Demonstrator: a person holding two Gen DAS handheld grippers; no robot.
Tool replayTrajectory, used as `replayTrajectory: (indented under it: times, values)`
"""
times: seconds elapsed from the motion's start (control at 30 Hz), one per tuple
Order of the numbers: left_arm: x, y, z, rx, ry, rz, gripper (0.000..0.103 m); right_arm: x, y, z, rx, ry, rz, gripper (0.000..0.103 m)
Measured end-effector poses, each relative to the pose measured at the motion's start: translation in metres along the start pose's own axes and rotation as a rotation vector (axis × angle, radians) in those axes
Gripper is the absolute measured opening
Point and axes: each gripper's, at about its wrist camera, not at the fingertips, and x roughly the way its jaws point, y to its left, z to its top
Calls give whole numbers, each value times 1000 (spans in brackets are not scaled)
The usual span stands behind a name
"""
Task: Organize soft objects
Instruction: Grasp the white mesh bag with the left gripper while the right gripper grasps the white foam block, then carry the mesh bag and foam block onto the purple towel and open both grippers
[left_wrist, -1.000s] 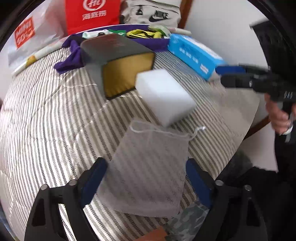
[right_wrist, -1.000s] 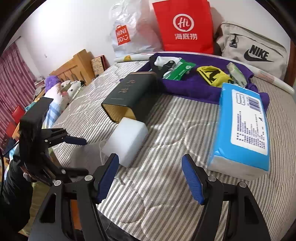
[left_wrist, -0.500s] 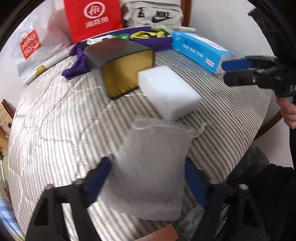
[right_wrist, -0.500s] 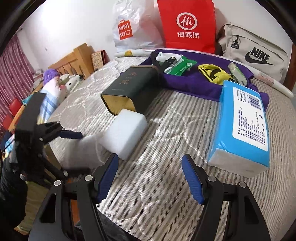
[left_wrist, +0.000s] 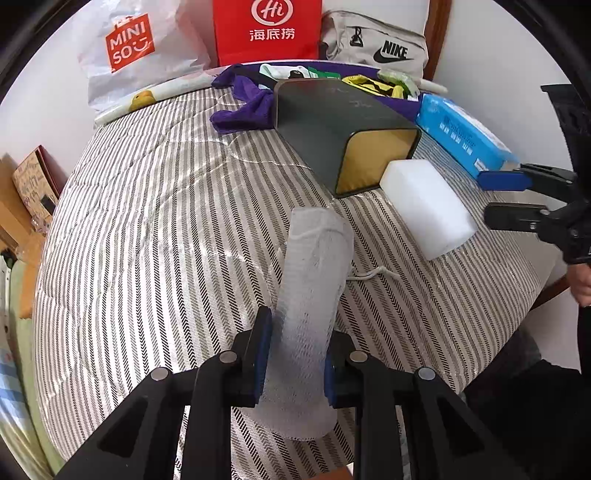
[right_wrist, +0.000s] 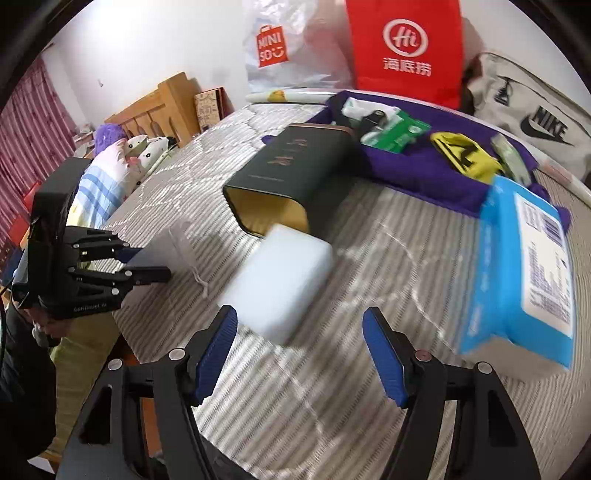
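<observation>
My left gripper (left_wrist: 293, 354) is shut on a white mesh drawstring pouch (left_wrist: 314, 295), which bunches upright between the blue pads over the striped bed. The pouch shows blurred in the right wrist view (right_wrist: 177, 240), at the left gripper (right_wrist: 147, 264). A white foam block (left_wrist: 428, 206) lies on the bed in front of a dark tin box with a gold inside (left_wrist: 343, 125). My right gripper (right_wrist: 299, 354) is open and empty just in front of the foam block (right_wrist: 280, 280), near the tin box (right_wrist: 295, 181). It shows at the right of the left wrist view (left_wrist: 506, 195).
A blue tissue pack (right_wrist: 524, 269) lies right of the block. A purple cloth (right_wrist: 417, 166) with small packets lies behind the tin. A red bag (left_wrist: 266, 29), a Miniso bag (left_wrist: 133, 48) and a Nike bag (left_wrist: 380, 51) stand along the wall. The bed edge (left_wrist: 517, 317) runs at the right.
My left gripper has closed on the flat mesh pouch and gathered it into an upright roll. My right gripper has moved closer to the foam block.
</observation>
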Motion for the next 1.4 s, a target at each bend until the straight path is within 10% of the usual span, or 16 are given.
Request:
replayTrajectory:
  times: [0.67, 0.9, 1.4]
  values:
    - [-3, -4, -6, -3, -27, 7, 25, 51, 24, 22, 37, 93, 12, 73]
    - [-3, -12, -5, -27, -7, 17, 25, 26, 21, 16, 9, 14, 31, 45]
    - [-8, -57, 12, -50, -9, -43, 23, -48, -37, -37, 71, -63, -4, 44]
